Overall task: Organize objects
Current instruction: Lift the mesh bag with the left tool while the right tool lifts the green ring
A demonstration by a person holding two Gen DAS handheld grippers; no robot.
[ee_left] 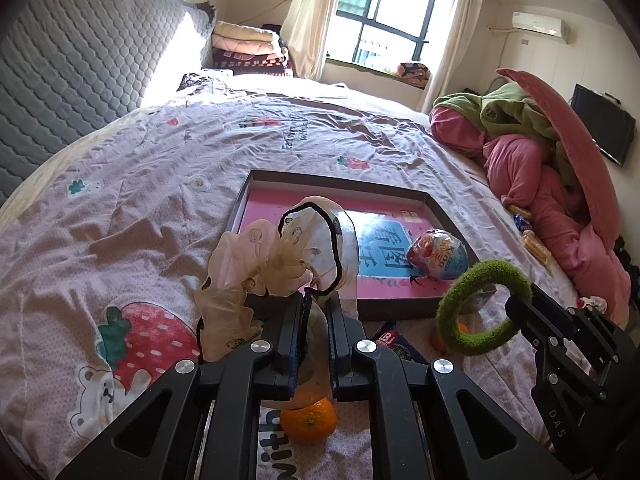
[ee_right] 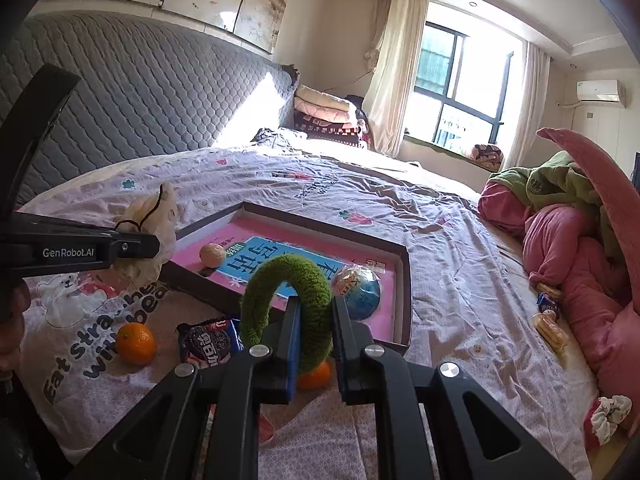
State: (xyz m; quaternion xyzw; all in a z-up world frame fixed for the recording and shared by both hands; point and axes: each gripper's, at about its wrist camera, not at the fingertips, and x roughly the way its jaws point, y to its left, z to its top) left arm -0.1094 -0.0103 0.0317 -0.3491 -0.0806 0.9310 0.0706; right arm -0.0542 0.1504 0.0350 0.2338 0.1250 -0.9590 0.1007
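Note:
My left gripper (ee_left: 316, 300) is shut on a sheer cream scrunchie with a black elastic (ee_left: 276, 256), held above the bed in front of the pink-lined tray (ee_left: 332, 178). My right gripper (ee_right: 316, 304) is shut on a fuzzy green hair ring (ee_right: 288, 280), held over the tray's (ee_right: 404, 280) near edge. The ring also shows in the left wrist view (ee_left: 484, 304), and the scrunchie in the right wrist view (ee_right: 154, 216). In the tray lie a foil-wrapped toy egg (ee_left: 438, 254) and a small beige ball (ee_right: 213, 255).
On the bedsheet near me lie two oranges (ee_right: 136, 343) (ee_right: 316, 374) and a cookie packet (ee_right: 210, 340). Snack packets (ee_right: 550, 320) and a white scrunchie (ee_right: 608, 416) lie to the right by a pile of pink and green bedding (ee_right: 572, 248). A grey headboard (ee_right: 132, 100) stands left.

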